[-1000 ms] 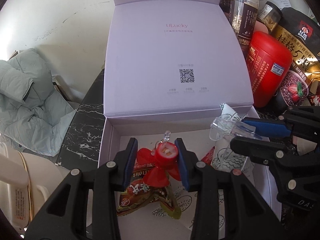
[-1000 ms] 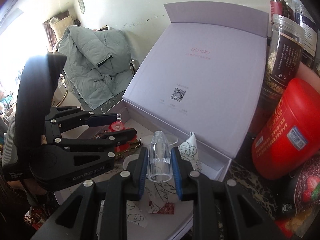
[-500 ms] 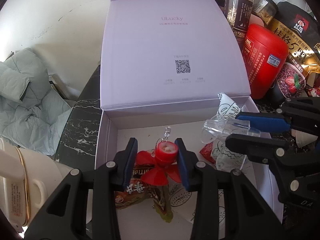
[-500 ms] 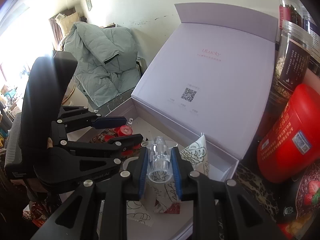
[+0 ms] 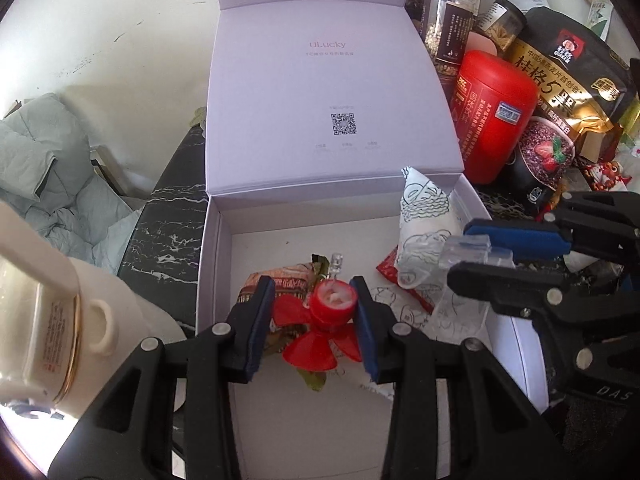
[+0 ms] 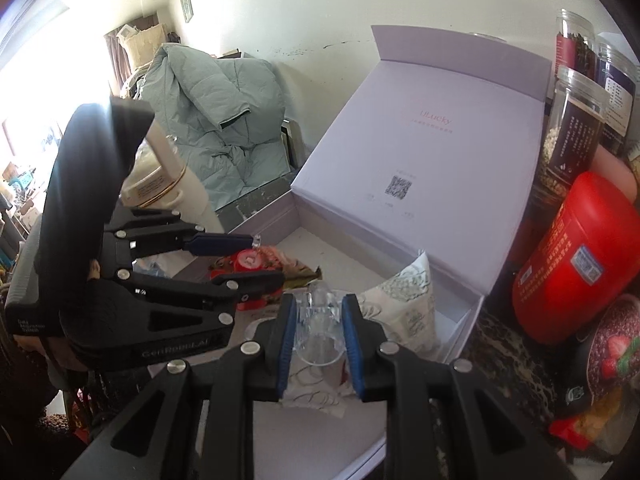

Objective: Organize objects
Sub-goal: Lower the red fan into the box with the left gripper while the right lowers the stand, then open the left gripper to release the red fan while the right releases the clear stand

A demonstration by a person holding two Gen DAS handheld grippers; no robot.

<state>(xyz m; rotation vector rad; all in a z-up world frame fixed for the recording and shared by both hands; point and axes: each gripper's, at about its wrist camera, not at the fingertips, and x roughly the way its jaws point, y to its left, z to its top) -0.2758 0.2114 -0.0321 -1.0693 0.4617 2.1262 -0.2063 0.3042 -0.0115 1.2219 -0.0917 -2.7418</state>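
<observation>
From my left camera I see a dark counter with white marble veining [image 5: 172,216] set against a scuffed cream wall, and on it a pale lilac box [image 5: 218,264] whose lid stands open behind it, a small code printed on the inside. A grey-green padded jacket [image 5: 44,176] is heaped beyond the counter's left edge, and a cream bottle with a gold band [image 5: 48,328] stands near the box's left wall. To the right of the lid crowd a red canister [image 5: 494,120], tall clear jars of grains [image 5: 450,16] and a dark oat bag [image 5: 568,68]. My left claw [image 5: 314,312] hangs over the box floor with its blue pads [image 5: 260,320] closed onto a small red fan [image 5: 320,332]: red blades spread under a round red hub, with a thin clear stem rising from it. Beneath the fan lies a brown and green snack packet [image 5: 288,280]. My right claw [image 6: 319,332] grips a clear plastic piece [image 6: 318,320], ridged and tube-like, though I cannot make out its exact shape through the glare. It is held above the box's right side, just in front of a white pouch with line drawings [image 6: 406,308] that leans in the near right corner, a red wrapper [image 5: 390,270] beside it.
</observation>
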